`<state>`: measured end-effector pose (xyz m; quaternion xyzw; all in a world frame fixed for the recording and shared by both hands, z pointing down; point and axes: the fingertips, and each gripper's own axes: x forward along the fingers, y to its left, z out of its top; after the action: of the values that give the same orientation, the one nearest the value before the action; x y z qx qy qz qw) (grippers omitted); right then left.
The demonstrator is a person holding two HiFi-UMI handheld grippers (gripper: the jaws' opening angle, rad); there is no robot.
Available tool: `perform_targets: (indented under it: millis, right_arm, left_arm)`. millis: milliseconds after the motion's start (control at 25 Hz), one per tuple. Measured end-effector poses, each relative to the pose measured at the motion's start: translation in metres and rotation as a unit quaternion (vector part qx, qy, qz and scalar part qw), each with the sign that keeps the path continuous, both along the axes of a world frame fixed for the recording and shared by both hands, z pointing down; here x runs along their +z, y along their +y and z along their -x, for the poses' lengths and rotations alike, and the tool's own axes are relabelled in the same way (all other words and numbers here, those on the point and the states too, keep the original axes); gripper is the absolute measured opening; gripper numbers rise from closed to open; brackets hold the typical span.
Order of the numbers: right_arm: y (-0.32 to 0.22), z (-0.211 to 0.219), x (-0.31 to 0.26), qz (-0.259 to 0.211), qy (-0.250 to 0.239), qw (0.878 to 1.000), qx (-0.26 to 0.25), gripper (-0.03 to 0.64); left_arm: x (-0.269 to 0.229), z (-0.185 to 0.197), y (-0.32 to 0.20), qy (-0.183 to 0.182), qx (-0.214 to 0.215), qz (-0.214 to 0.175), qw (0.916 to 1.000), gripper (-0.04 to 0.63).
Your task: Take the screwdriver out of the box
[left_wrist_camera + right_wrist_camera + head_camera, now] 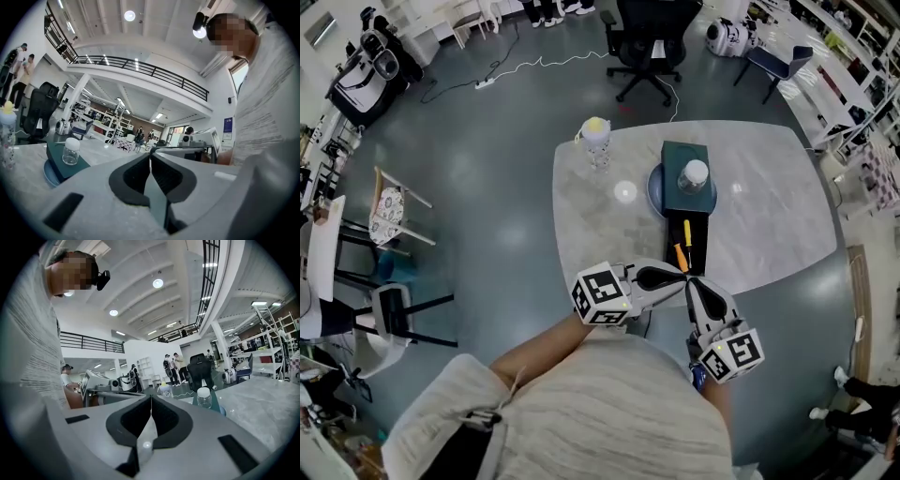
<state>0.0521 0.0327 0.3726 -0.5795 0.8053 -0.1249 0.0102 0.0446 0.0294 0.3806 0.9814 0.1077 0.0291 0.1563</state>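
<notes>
Left gripper & right gripper both shut, empty. Screwdriver just ahead in box: prob. light, stiff, smooth; pinch orange handle crosswise.

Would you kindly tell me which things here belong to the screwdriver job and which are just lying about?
For the job: black box, yellow screwdriver, orange screwdriver.
Lying about: baby bottle, glass jar, teal box, blue plate.
</notes>
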Motion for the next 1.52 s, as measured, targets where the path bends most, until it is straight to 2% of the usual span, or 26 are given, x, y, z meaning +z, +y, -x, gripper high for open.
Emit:
perform_targets:
  millis: [440, 720, 1080, 1520]
  right_arm:
    - [-0.044, -0.02, 0.022, 0.04, 0.034, 0.998, -0.038, 0.012]
    - [-0.077, -0.035, 0.041, 0.074, 0.044, 0.994, -0.074, 0.012]
    - [-0.109, -0.072, 0.093, 0.149, 0.065, 0.984, -0.067, 0.012]
    - [-0.122, -0.079, 0.14, 0.211, 0.083, 0.971, -0.073, 0.012]
  left_arm:
    - [0.019, -0.02, -0.038, -0.015, -0.013, 0.013, 0.9997, 0.025]
    - [0.034, -0.034, -0.069, -0.024, -0.061, 0.022, 0.9976, 0.025]
    - [0.06, -0.054, -0.11, -0.048, -0.111, 0.026, 0.9923, 0.025]
    - [0.092, -0.065, -0.13, -0.07, -0.136, 0.048, 0.9871, 0.025]
